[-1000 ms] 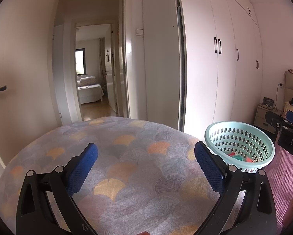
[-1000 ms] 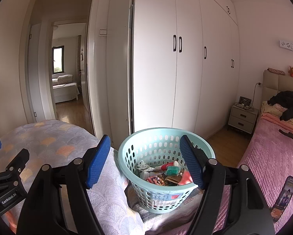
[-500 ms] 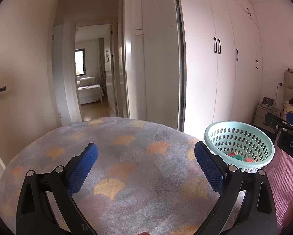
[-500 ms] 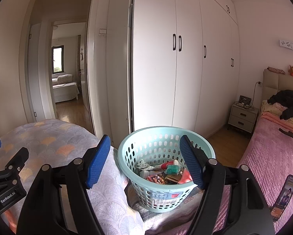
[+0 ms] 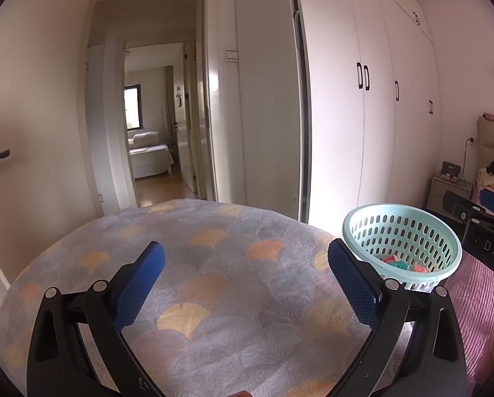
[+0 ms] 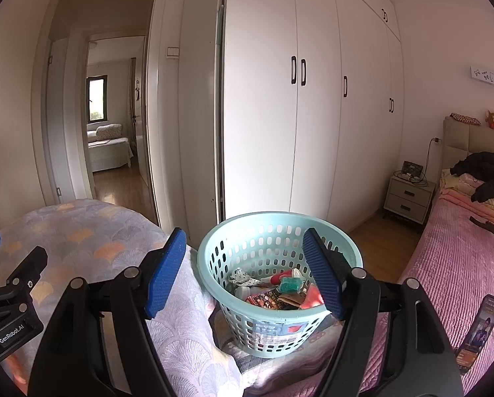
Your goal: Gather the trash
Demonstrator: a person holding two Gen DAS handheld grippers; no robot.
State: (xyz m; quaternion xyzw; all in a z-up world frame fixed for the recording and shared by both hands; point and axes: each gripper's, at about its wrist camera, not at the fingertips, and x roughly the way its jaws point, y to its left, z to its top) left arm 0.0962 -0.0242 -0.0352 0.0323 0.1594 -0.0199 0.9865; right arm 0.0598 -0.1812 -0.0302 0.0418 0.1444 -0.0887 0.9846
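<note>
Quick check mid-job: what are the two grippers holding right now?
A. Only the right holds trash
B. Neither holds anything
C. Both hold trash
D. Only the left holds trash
B: the left gripper and right gripper both stand open with nothing between them; the trash sits in the basket.

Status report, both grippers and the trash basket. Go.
Left hand-held gripper open, empty, over patterned quilt. Right hand-held gripper open, empty, facing basket. Trash in basket. Nothing blocking.

You hold your left black two-finger gripper with blue ribbed pads (image 5: 245, 281) and your right black gripper with matching blue pads (image 6: 245, 271) side by side, level, jaws spread wide, both empty.
</note>
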